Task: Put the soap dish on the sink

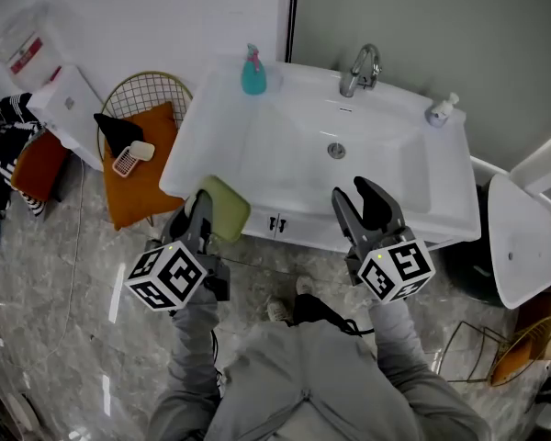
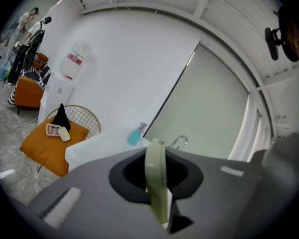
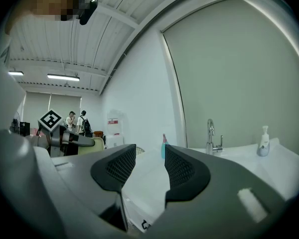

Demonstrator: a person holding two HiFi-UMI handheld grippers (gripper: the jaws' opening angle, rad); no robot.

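Left gripper (image 1: 200,211) is clamped tight on the pale green soap dish (image 1: 226,208), which stands edge-on between its jaws (only the thin rim shows in the left gripper view). The dish is at the front left corner of the white sink (image 1: 207,141), short of the basin. Right gripper (image 1: 352,192) hangs before the sink's front edge, its jaws apart with nothing between them. At the sink's back stand a blue bottle (image 1: 253,72) and the faucet (image 1: 361,70).

The head view looks steeply down on the sink (image 1: 441,182) from nearby, while both gripper views face it roughly level, sharing its faucet (image 1: 360,67).
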